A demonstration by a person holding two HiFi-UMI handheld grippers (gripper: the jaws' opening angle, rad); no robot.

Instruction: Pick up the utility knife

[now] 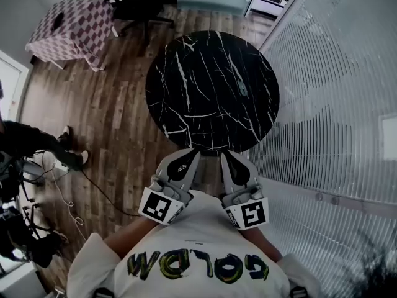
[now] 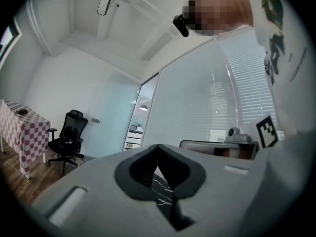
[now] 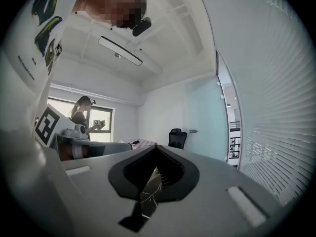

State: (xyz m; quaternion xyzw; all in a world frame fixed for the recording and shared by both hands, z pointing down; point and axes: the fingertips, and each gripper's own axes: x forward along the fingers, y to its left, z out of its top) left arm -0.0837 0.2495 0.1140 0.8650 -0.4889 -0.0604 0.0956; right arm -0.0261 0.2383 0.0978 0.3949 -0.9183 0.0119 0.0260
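In the head view, a round black marble table (image 1: 211, 92) stands on the wood floor just ahead of me. A small grey object, seemingly the utility knife (image 1: 241, 87), lies on the table's right half. My left gripper (image 1: 193, 151) and right gripper (image 1: 227, 154) are held side by side close to my chest, tips at the table's near edge, well short of the knife. Both are shut with nothing between the jaws. The left gripper (image 2: 158, 147) and right gripper (image 3: 157, 148) point level, and only a sliver of marble shows through the closed jaws in each gripper view.
A glass wall with blinds (image 1: 335, 104) runs along the right. A table with a checkered cloth (image 1: 74, 27) and a black office chair (image 1: 146, 2) stand at the far end. A person (image 1: 37, 144), cables and equipment are on the floor at left.
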